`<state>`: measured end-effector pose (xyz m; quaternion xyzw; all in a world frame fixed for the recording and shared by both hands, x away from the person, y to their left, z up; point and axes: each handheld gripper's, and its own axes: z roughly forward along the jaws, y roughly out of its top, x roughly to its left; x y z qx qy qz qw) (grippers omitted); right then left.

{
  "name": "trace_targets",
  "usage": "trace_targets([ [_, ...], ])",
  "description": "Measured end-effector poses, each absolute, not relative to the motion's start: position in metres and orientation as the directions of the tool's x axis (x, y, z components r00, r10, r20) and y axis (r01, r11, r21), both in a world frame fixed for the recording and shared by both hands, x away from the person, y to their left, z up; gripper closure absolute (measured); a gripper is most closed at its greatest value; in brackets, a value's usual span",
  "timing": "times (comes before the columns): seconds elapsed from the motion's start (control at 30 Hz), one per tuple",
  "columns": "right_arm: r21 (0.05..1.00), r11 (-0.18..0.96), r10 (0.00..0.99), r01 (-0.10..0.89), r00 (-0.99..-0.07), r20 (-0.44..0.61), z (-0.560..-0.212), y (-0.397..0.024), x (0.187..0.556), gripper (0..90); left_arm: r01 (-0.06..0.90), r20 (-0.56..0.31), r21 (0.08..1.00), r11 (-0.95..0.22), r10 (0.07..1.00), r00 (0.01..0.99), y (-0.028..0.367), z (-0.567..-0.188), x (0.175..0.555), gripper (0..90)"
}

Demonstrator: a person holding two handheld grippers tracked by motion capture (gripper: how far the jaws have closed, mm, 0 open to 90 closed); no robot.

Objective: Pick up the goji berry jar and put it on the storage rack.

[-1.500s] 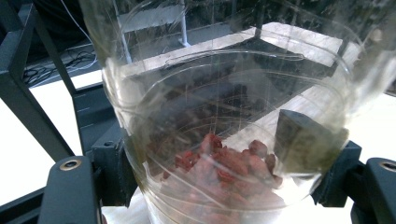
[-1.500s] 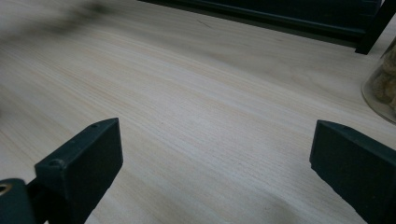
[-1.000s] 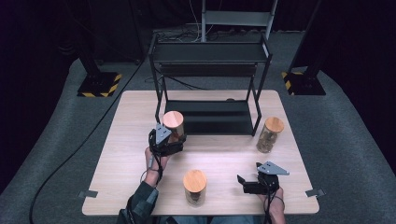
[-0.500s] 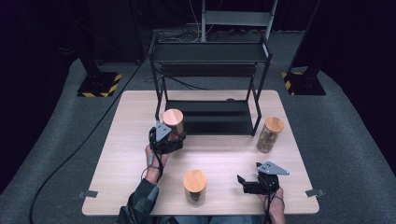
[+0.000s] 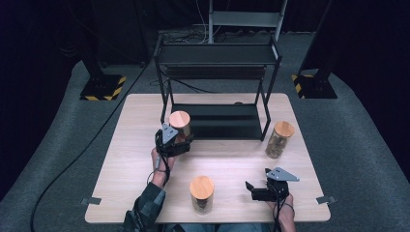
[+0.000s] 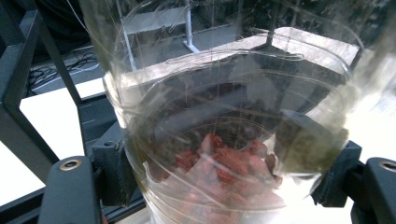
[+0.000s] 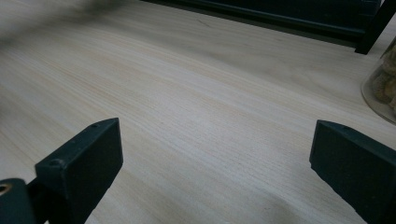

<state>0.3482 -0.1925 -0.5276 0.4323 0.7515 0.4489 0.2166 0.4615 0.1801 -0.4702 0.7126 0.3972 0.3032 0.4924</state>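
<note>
So the left gripper [image 5: 180, 141] is pinching a clear jar with a wooden lid [image 5: 179, 123], jaws pressing on the lower part of its wall from both sides, and in the left gripper view the jar [image 6: 224, 121] is sitting right between them with the red dried bits [image 6: 224, 163] piled at the bottom. It's standing just ahead of the gripper, right at the front left leg of the black metal shelf rack [image 5: 217, 58], near the edge of the lower shelf. My read on handling: it's looking like glass or hard clear plastic, so stiff but smooth and probably slippery, and if it's glass, 1 knock on that rack frame could be bad news. It's only partly full, so I'm guessing it's on the lighter side, with most of the weight low. Gripping low on the wall like this seems sensible to me, since it's keeping the hold near the weight and clear of the lid. The right gripper [image 5: 256, 192] is resting on the light wood table [image 5: 232, 164] with jaws spread wide and nothing between them. There are 2 more lidded jars: 1 [image 5: 201, 193] off to its left, and 1 [image 5: 278, 139] ahead of it by the rack's right leg.
</note>
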Motion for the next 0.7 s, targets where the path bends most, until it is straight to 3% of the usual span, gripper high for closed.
trace_targets([
  [0.7,0.861,0.222,0.844,0.457,-0.532,0.065,-0.528,-0.193,0.348,2.1,0.265,0.053,0.942,-0.209,0.867,0.495,0.176,-0.469,0.475,25.0],
])
